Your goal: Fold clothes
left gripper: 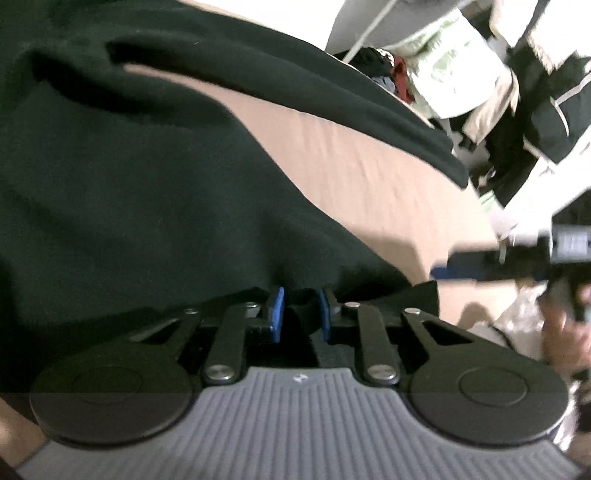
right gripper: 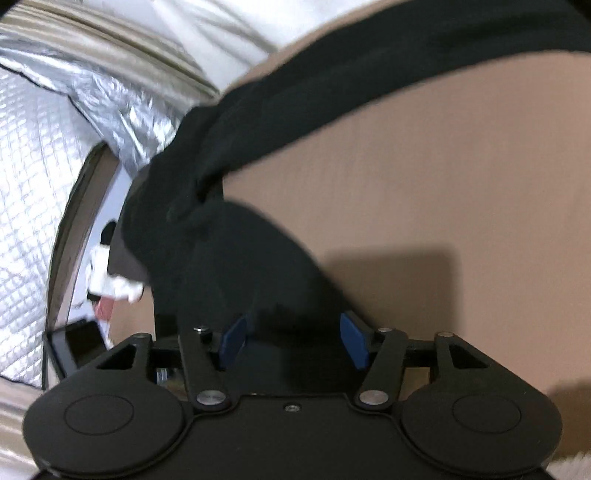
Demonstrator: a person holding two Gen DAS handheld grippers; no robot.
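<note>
A black garment (left gripper: 140,177) lies spread over a tan surface (left gripper: 362,166). My left gripper (left gripper: 301,310) is shut on an edge of the garment, a fold of black cloth pinched between its blue pads (left gripper: 276,310). In the right wrist view the same garment (right gripper: 236,206) is bunched and lifted in front of my right gripper (right gripper: 295,336). Black cloth sits between its blue pads (right gripper: 352,339), which stand fairly wide apart around the bundle. The right gripper also shows at the right edge of the left wrist view (left gripper: 480,264), blurred.
A pile of clothes and bags (left gripper: 491,81) lies beyond the tan surface's far right edge. Silver quilted foil material (right gripper: 48,155) and white bedding (right gripper: 229,22) lie to the left and behind in the right wrist view. A dark tablet-like object (right gripper: 74,347) sits low left.
</note>
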